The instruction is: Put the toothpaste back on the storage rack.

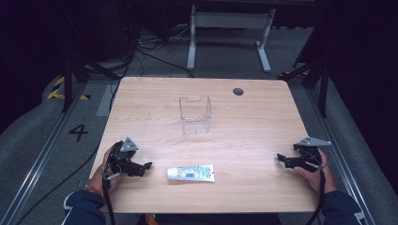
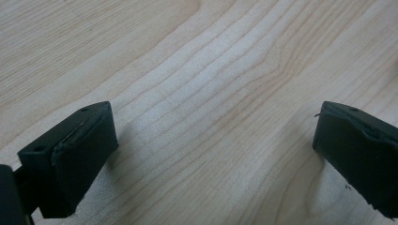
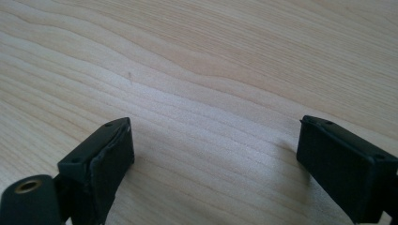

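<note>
The tube (image 1: 191, 173) lies flat on the desk (image 1: 244, 136) near its front edge, long side running left to right, cap end toward my left. It is white with blue-green print. It sits between my two grippers, much closer to the left one.

My left gripper (image 1: 145, 166) rests low over the desk at the front left, held in my left hand (image 1: 109, 161), its tip aimed toward the tube's cap end. The tube is just beside that tip but apart from it, with a strip of bare wood in between. In the left gripper view my fingers (image 2: 75, 159) stand wide apart, with wood grain in the gap and nothing held.

My right gripper (image 1: 281, 159) is at the front right, held in my right hand (image 1: 313, 174), tip pointing left toward the middle of the desk. The tube is well apart from it. In the right gripper view those fingers (image 3: 101, 168) are spread wide too, with bare wood between them.

A clear plastic box (image 1: 195, 115) stands upright farther back, near the desk's middle, beyond the tube and apart from it.
</note>
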The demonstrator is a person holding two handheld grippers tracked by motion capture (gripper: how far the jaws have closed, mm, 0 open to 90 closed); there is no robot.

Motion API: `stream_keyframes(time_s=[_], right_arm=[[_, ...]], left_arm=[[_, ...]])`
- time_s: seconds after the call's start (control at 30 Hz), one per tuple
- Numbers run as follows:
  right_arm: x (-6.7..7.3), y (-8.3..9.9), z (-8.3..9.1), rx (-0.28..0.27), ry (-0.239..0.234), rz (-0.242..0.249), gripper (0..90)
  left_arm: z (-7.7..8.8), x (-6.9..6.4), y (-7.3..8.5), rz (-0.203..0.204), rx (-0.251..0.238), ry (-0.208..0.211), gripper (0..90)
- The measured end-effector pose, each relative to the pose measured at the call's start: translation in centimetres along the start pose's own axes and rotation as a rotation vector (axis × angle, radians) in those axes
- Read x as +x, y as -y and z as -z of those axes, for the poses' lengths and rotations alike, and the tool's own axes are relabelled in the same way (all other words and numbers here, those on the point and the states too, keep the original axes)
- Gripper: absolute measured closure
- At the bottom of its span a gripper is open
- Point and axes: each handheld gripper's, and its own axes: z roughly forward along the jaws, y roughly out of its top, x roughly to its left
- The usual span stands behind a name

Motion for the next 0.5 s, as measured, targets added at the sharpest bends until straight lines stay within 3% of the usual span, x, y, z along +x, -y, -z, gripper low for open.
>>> stream_keyframes(time_s=[0.27, 0.3, 0.37, 0.4, 0.43, 0.47, 0.5], right_arm=[[0.1, 0.0, 0.1, -0.002, 0.005, 0.001, 13.2], [0.2, 0.1, 0.1, -0.004, 0.004, 0.001, 14.7], [0.3, 0.2, 0.2, -0.010, 0.007, 0.002, 15.3], [0.3, 0.2, 0.3, -0.009, 0.007, 0.005, 15.3], [0.4, 0.3, 0.3, -0.010, 0.007, 0.001, 15.3], [0.4, 0.3, 0.3, -0.010, 0.007, 0.001, 15.3], [0.3, 0.3, 0.3, -0.009, 0.007, -0.003, 15.3]], left_arm=[[0.2, 0.0, -0.1, -0.022, 0.025, 0.008, 0.5], [0.2, 0.0, -0.4, -0.024, 0.052, 0.019, 0.5], [0.4, 0.1, -1.1, -0.071, 0.125, 0.038, 0.5], [0.4, -0.1, -1.3, -0.080, 0.139, 0.032, 0.5], [0.4, -0.3, -1.7, -0.105, 0.188, 0.052, 0.7], [0.4, -0.3, -1.7, -0.105, 0.188, 0.052, 2.0], [0.8, -0.8, -2.6, -0.159, 0.229, 0.042, 8.1]])
